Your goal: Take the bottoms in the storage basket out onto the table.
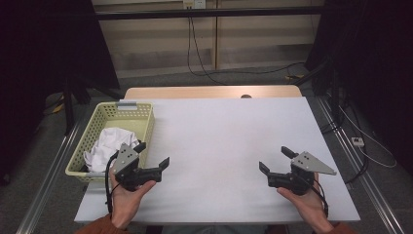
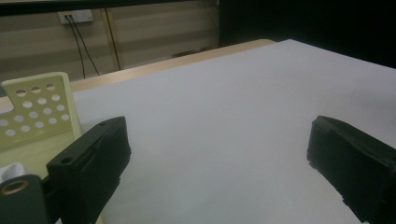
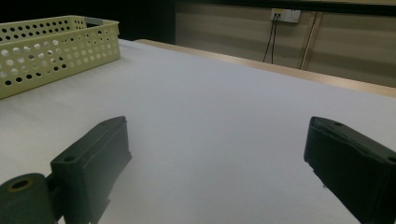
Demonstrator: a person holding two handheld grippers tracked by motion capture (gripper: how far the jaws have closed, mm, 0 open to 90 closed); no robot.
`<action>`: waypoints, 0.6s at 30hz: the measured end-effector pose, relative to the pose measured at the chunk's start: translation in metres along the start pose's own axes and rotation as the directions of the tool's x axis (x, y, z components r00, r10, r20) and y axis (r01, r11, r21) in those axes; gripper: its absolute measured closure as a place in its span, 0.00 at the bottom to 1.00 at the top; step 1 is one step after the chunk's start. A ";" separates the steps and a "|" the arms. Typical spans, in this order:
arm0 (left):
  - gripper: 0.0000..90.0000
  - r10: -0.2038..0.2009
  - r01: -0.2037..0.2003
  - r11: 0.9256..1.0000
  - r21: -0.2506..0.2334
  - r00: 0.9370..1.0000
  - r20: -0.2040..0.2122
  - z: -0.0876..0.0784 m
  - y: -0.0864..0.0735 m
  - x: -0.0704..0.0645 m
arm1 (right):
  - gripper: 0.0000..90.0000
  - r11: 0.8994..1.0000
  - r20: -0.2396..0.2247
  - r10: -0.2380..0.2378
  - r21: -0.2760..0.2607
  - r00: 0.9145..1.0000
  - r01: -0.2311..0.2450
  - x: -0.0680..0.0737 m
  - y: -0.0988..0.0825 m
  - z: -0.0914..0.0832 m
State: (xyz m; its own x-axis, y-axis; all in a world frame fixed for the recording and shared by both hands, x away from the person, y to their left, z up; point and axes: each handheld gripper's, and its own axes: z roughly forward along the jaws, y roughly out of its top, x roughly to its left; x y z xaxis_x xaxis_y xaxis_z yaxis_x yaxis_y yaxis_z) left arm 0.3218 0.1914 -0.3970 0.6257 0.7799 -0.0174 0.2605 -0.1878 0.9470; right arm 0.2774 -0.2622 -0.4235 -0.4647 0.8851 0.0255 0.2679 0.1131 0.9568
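Observation:
My left gripper point(image 1: 153, 155) is held low over the white table sheet point(image 1: 229, 141), right beside the front corner of a pale yellow perforated basket point(image 1: 141, 119). Its jaws stand wide apart with only bare sheet between them point(image 2: 217, 144). Inside the basket lies a crumpled white cloth point(image 1: 108, 144). My right gripper point(image 1: 275, 160) hovers near the front right of the sheet, open as well, nothing between its jaws point(image 3: 217, 149). The basket point(image 3: 51, 51) appears at the far left of the right gripper view.
A wooden table edge point(image 1: 214, 91) runs along the back of the sheet. Cables hang down the back wall point(image 1: 195, 44) from a socket. Dark curtains flank both sides. A metal rail point(image 1: 363, 185) runs along the floor at right.

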 end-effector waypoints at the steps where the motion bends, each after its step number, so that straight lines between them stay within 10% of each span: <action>1: 0.07 -0.006 0.006 1.000 -0.003 1.000 0.000 0.000 0.000 0.000 | 0.08 1.000 0.000 0.005 0.000 1.000 -0.005 0.000 0.000 0.000; 18: 0.06 -0.004 0.003 1.000 0.025 1.000 0.017 0.001 0.005 0.001 | 0.07 1.000 -0.007 0.011 0.011 1.000 -0.011 -0.002 -0.002 0.000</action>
State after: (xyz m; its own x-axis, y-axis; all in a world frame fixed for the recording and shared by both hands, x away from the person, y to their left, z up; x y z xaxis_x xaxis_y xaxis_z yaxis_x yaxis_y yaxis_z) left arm 0.3243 0.1909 -0.3929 0.6372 0.7703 -0.0263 0.2809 -0.2003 0.9386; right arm 0.2778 -0.2638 -0.4252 -0.4673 0.8833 0.0375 0.2820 0.1087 0.9532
